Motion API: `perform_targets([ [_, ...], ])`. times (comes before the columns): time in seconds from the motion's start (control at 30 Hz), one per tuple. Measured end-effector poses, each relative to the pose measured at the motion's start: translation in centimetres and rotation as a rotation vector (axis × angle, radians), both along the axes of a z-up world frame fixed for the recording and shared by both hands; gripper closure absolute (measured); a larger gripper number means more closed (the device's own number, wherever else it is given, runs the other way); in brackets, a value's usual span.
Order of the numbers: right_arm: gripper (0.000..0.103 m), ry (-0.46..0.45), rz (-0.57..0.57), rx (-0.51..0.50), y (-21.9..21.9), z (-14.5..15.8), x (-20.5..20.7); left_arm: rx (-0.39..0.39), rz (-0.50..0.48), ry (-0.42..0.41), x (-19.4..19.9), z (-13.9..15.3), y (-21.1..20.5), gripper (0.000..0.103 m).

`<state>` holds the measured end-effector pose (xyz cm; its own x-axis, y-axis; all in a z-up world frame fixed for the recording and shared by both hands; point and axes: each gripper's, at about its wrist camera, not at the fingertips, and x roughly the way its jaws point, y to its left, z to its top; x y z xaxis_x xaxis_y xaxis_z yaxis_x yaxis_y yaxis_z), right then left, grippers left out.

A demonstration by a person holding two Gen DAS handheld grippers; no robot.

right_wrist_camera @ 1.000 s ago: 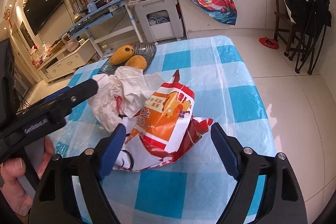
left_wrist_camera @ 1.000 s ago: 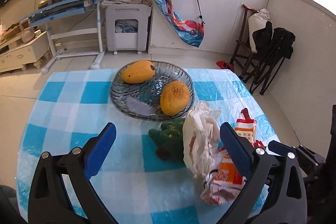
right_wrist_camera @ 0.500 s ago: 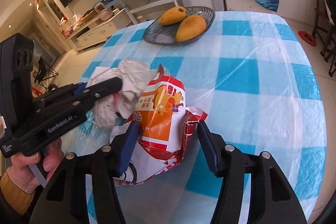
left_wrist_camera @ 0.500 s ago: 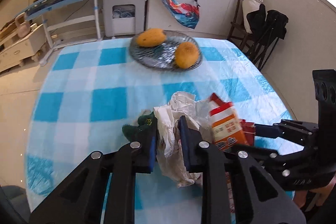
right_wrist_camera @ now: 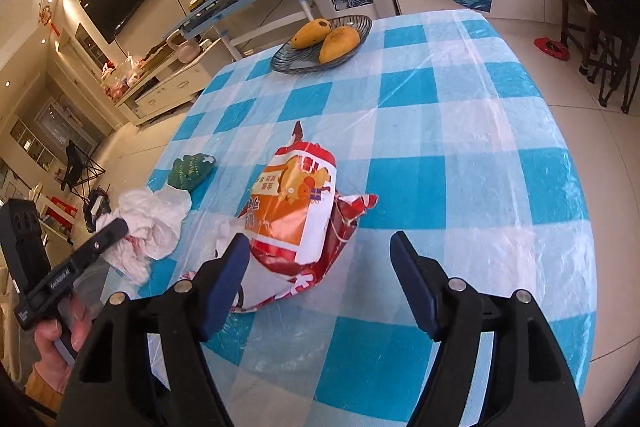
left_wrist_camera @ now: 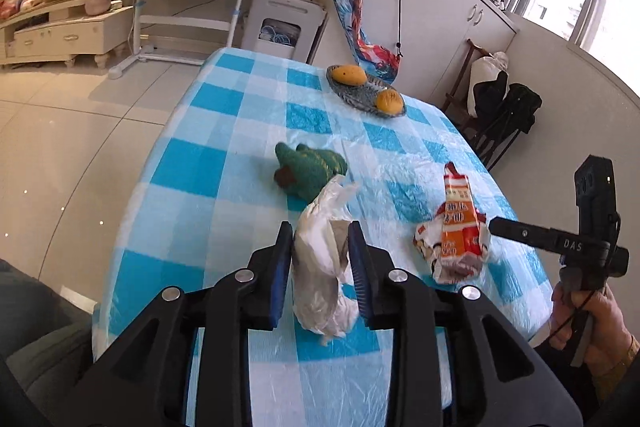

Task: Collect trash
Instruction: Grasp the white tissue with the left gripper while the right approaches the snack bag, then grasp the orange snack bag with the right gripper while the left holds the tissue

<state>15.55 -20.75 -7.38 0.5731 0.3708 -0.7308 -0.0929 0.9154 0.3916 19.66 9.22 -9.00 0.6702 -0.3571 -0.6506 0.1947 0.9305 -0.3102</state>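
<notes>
On blue-checked tablecloth [left_wrist_camera: 224, 187]: scattered trash.

"DAS" is printed in pale letters on the black body of the right gripper [left_wrist_camera: 576, 247], at the right of the left wrist view. Chinese characters are carried on the orange and red snack bag [right_wrist_camera: 296, 203], but they cannot be read; small lettering on the left gripper [right_wrist_camera: 60, 275] is too blurred.
</notes>
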Motion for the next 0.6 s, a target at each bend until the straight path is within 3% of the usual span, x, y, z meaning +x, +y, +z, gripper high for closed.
perform_targets([
  [0.1,0.032,0.018,0.01,0.016,0.9,-0.7,-0.3,0.031,-0.018,0.026,-1.8,-1.0,-0.2,0.061],
  [0.23,0.031,0.027,0.019,0.037,1.9,-1.3,0.0,0.08,-0.01,0.023,-3.1,-1.5,-0.3,0.035],
  [0.33,0.029,0.022,0.006,0.06,2.1,-1.5,0.4,0.088,0.01,0.004,-3.3,-1.2,-0.2,0.025],
  [0.53,0.028,0.012,-0.034,0.145,1.2,-1.7,0.8,0.075,0.072,0.028,-1.7,-1.3,-0.4,0.022],
  [0.57,0.028,0.011,-0.036,0.151,1.2,-1.8,0.8,0.067,0.07,0.036,-1.4,-1.6,-0.5,0.025],
  [0.6,0.029,0.007,-0.031,0.144,1.3,-1.8,0.9,0.059,0.057,0.047,-1.1,-1.9,-0.9,0.04],
])
